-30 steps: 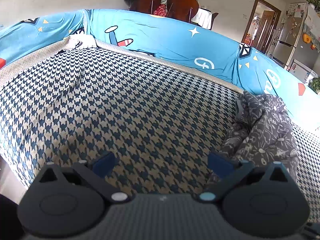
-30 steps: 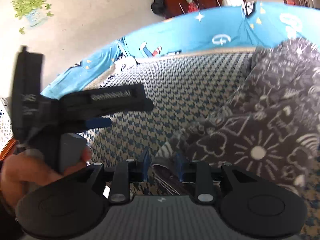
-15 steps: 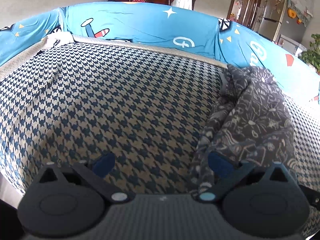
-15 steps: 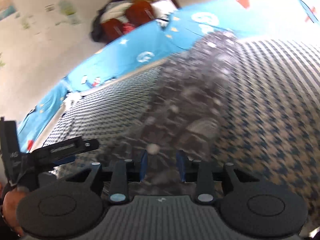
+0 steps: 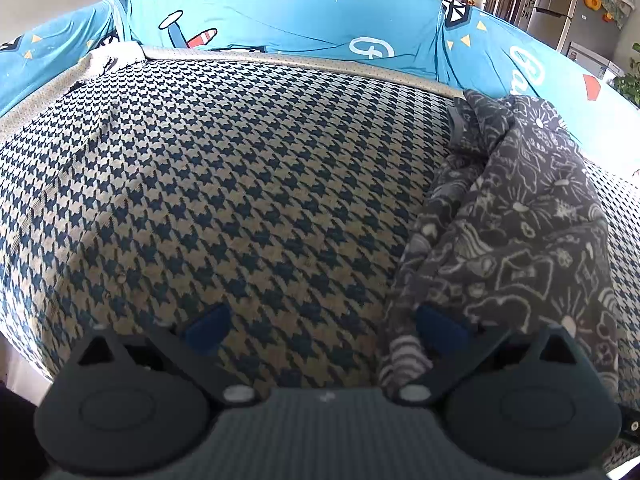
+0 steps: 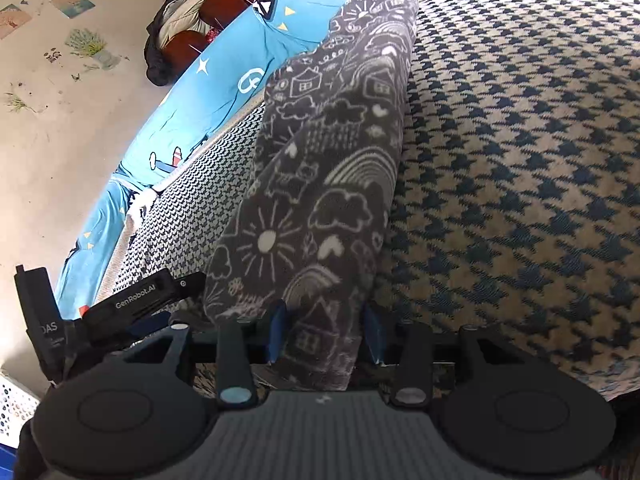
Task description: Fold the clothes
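A dark grey fleece garment (image 5: 520,220) with white doodle prints lies bunched on the right of a houndstooth-covered cushion (image 5: 240,180). My left gripper (image 5: 324,324) is open just above the cushion. Its right finger (image 5: 440,326) rests over the garment's near left edge, and nothing sits between the pads. In the right wrist view the garment (image 6: 320,160) stretches as a long strip from the back cover to my right gripper (image 6: 324,332), which is shut on its near end. The left gripper (image 6: 140,304) shows beside it at the lower left.
A blue cartoon-print cover (image 5: 280,20) rises behind the cushion. The houndstooth surface (image 6: 520,160) spreads to the right of the garment. Brown chairs draped with clothes (image 6: 208,12) and a fridge (image 5: 552,12) stand beyond. A white basket (image 6: 12,400) sits at the lower left.
The right gripper swung round and drew the garment out into a long strip. The left gripper moved right and nearer, so its right finger now overlaps the garment's edge.
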### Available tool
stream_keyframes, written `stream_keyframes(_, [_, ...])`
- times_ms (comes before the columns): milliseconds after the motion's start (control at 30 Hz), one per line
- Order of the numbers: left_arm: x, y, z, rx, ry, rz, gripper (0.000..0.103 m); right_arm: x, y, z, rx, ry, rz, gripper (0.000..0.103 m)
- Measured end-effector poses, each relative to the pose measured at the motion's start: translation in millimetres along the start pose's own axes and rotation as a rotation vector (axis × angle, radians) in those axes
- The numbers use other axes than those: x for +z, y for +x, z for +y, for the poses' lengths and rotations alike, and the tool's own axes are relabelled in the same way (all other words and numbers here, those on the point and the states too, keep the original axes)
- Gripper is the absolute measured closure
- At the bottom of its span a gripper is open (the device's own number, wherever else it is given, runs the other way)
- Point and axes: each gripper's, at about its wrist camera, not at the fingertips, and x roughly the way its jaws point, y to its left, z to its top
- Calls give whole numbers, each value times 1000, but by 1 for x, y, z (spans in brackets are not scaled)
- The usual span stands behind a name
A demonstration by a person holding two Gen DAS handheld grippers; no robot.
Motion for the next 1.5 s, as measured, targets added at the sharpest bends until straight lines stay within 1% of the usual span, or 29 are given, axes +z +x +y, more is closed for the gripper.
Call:
stream_keyframes(67, [-1, 1, -1, 3, 5, 1, 0, -1, 5, 1, -4, -5, 4, 61])
stream_keyframes(133, [-1, 2, -1, 1, 1, 1, 0, -1, 7, 2, -8, -14, 0, 74])
stream_keyframes(233, [0, -1, 1, -19, -17, -12, 0, -1, 7, 6, -14, -43, -2, 82])
stream_keyframes(333, [1, -2, 1, -26, -24, -28, 0, -2, -4, 25, -62, -172, -24, 85])
stream_keyframes(433, [2, -2, -1, -22, -22, -36, 0, -6, -12, 41, -108, -280, -29, 85])
stream_keyframes(467, [2, -1, -2, -16, -18, -36, 0, -8, -13, 42, -111, -296, -25, 85])
stream_keyframes(567, [3, 0, -4, -8, -16, -43, 0, -13, -8, 41, -126, -304, 5, 85])
stream_keyframes(667, [5, 0, -6, -11, -15, -54, 0, -11, -7, 39, -126, -289, 8, 85])
stream_keyframes(733, [9, -1, -9, -30, -8, -64, 0, -8, -9, 37, -119, -272, 4, 83])
stream_keyframes(800, [12, -2, -13, -50, 0, -74, 0, -6, -16, 38, -132, -283, 6, 80])
stream_keyframes(867, [15, -3, -16, -69, 7, -85, 0, -6, -20, 44, -160, -307, -8, 79])
stream_keyframes(1000, [22, -4, -24, -107, 25, -105, 0, -3, -33, 41, -167, -315, -41, 77])
stream_keyframes(1167, [37, 0, -46, -150, 82, -117, 0, 15, -37, 33, -152, -318, -63, 77])
stream_keyframes(1267, [45, 6, -57, -187, 95, -108, 0, 28, -35, 30, -150, -321, -68, 77])
stream_keyframes(1367, [52, 13, -69, -186, 133, -124, 0, 40, -31, 28, -150, -327, -69, 75])
stream_keyframes(1433, [57, 18, -76, -185, 151, -133, 0, 49, -29, 27, -150, -333, -69, 70])
stream_keyframes(1500, [63, 22, -81, -201, 158, -142, 0, 58, -27, 25, -148, -337, -70, 70])
